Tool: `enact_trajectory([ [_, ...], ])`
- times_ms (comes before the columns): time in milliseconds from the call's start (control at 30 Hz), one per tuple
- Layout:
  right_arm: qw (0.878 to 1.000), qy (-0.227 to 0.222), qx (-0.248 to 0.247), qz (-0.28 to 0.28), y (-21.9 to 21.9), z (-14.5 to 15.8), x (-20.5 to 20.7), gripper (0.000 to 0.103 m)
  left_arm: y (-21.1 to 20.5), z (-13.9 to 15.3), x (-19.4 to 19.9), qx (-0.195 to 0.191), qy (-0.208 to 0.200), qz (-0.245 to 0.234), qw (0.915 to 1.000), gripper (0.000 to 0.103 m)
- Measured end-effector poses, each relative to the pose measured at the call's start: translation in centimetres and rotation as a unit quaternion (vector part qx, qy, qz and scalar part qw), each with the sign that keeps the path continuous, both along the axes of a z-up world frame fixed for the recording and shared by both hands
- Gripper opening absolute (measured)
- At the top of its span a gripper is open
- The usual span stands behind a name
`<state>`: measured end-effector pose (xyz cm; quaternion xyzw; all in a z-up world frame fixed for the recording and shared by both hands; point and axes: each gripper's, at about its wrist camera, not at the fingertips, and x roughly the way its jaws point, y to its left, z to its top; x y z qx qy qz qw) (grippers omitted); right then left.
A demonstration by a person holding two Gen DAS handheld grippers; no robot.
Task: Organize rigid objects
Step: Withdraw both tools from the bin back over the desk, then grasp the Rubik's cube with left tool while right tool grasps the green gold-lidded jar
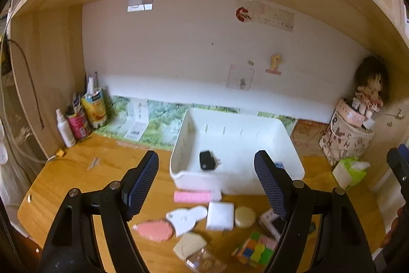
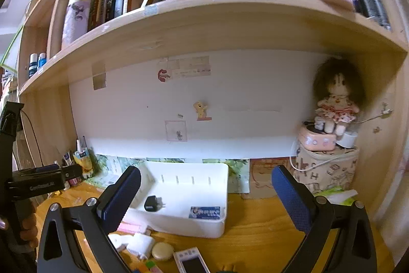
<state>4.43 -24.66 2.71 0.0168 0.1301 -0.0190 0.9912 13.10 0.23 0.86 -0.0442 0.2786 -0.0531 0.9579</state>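
Nearest the left wrist camera, the left gripper (image 1: 206, 174) has its fingers (image 1: 141, 181) spread wide with nothing between them, held above the wooden worktop (image 1: 102, 170). Under it lies a loose cluster of small items: a multicoloured puzzle cube (image 1: 257, 248), a clear plastic piece (image 1: 204, 264), a beige wedge-shaped case (image 1: 189, 244), a pink oval brush (image 1: 153, 230), a white rabbit-shaped piece (image 1: 186, 218) whose long axis runs lower left to upper right, a white square charger block (image 1: 220, 216) and a round cream tin (image 1: 245, 216). Just beyond them a pink comb (image 1: 192, 196) lies with its long axis left to right, close against the front wall of the white storage bin (image 1: 237, 181).

Inside the bin, near its front left, rests a black plug adapter (image 1: 207, 160), prongs pointing right. A blue-labelled packet (image 2: 204, 212) lies at the bin's front right, long axis left to right.

The right gripper (image 2: 205, 198) is likewise wide open and holds nothing; a white handheld device (image 2: 190, 261) lies below it, long axis running away from the camera.

Farther back, a tissue pack (image 1: 350, 170) sits right of the bin, bottles and tubes (image 1: 81, 114) stand in the left corner, and a doll (image 2: 336, 104) sits atop a pink box (image 2: 317, 140) on a lettered pouch (image 2: 329, 168).
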Motion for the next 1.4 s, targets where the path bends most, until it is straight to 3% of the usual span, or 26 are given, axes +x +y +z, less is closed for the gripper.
enact_trajectory([
  [233, 1.0, 0.016, -0.002, -0.004, 0.3, -1.2, -3.0, 0.102, 0.2, -1.3, -3.1, 0.008, 0.028, -0.01, 0.9995, 0.08],
  [500, 0.998, 0.064, 0.004, -0.007, -0.2, -4.1, -4.9, 0.102, -1.2, -2.3, -5.5, 0.037, 0.051, -0.031, 0.9975, 0.08],
  [800, 0.991, 0.131, 0.022, -0.024, -1.5, -7.6, -5.1, 0.102, -3.6, -4.5, -5.5, 0.083, 0.113, -0.073, 0.9875, 0.081],
  [1067, 0.978, 0.195, 0.051, -0.05, -3.0, -10.0, -3.3, 0.102, -6.2, -7.3, -2.8, 0.096, 0.189, -0.124, 0.9694, 0.08],
  [1400, 0.96, 0.262, 0.089, -0.048, -4.5, -12.5, 0.1, 0.102, -9.7, -11.0, 1.3, 0.094, 0.305, -0.178, 0.9308, 0.086],
])
